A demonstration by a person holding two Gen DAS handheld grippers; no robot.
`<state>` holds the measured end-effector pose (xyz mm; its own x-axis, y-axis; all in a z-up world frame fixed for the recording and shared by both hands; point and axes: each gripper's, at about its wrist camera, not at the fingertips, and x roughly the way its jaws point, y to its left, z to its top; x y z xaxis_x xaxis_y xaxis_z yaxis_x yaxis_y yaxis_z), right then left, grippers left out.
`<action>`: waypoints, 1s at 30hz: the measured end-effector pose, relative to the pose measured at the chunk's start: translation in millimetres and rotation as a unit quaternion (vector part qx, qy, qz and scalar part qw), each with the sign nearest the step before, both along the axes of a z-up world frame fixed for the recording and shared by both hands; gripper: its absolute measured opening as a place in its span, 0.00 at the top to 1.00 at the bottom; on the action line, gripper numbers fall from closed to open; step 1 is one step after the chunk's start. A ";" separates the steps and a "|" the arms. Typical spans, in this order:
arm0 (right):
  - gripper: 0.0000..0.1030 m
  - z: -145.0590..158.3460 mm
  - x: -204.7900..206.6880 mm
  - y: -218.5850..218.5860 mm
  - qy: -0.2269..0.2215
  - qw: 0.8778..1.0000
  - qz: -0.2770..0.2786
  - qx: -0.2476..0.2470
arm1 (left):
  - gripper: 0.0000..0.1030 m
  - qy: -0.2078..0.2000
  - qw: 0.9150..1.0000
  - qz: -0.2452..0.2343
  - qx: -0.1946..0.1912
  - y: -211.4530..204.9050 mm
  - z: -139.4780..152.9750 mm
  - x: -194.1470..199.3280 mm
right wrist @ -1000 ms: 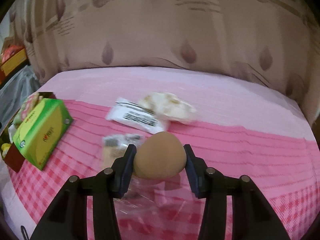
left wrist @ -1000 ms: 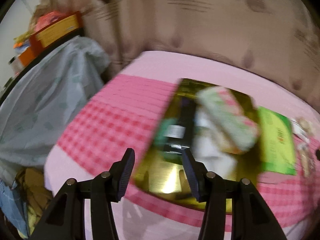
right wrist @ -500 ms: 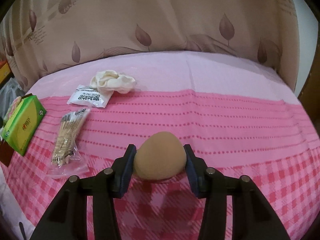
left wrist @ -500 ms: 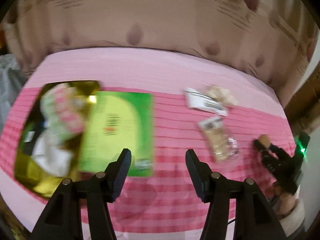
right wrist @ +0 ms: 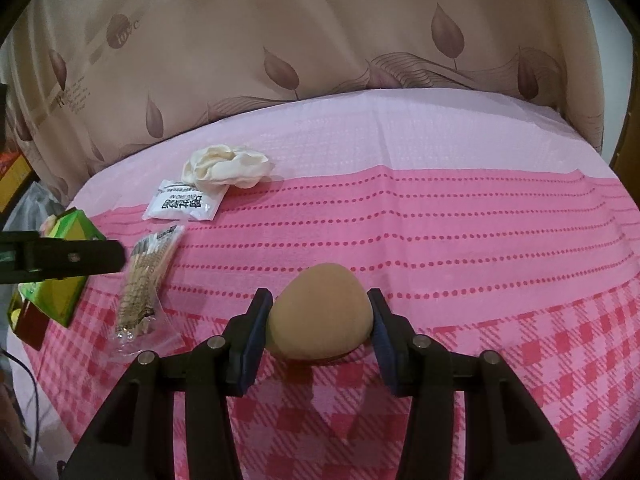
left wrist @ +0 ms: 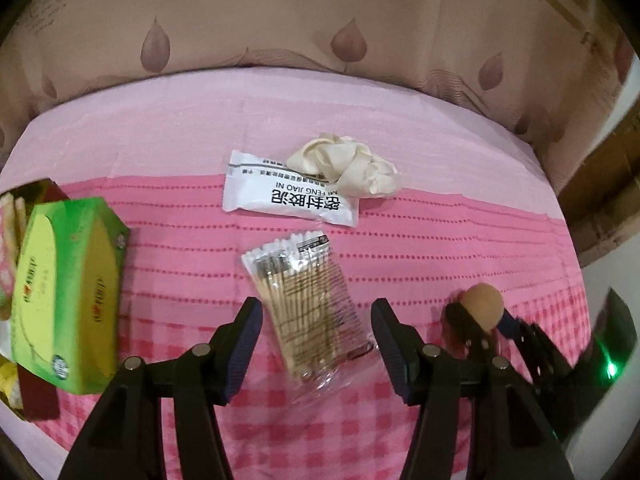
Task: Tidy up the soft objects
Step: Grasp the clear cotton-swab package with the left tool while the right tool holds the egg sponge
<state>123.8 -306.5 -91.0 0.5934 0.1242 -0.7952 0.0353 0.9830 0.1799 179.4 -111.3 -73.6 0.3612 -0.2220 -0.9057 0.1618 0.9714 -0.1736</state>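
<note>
My right gripper (right wrist: 320, 320) is shut on a tan egg-shaped sponge (right wrist: 320, 312), low over the pink checked cloth; the sponge also shows in the left wrist view (left wrist: 482, 306). My left gripper (left wrist: 316, 336) is open and empty, its fingers either side of a clear bag of cotton swabs (left wrist: 308, 300), just above it. The swab bag also shows in the right wrist view (right wrist: 146, 280). A white sachet (left wrist: 290, 196) and a crumpled cream cloth (left wrist: 348, 168) lie further back.
A green tissue box (left wrist: 66, 292) lies at the left, against a gold tray (left wrist: 36, 396) holding other items. The pink cloth (right wrist: 440, 220) covers the table. A beige leaf-pattern curtain (right wrist: 320, 40) hangs close behind.
My left gripper has swung right, from the gold tray and tissue box to over the swab bag. My right gripper kept hold of the sponge and moved right.
</note>
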 end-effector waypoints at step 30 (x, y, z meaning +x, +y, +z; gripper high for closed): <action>0.56 -2.3 1.1 -0.9 0.003 1.000 0.002 0.012 | 0.72 -0.004 0.999 -0.016 0.033 2.5 -42.2 6.8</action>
<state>124.9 -307.4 -93.3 0.5874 0.1453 -0.7961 0.0331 0.9786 0.2030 186.3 -108.8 -115.9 0.3620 -0.1744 -0.9157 0.1942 0.9749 -0.1089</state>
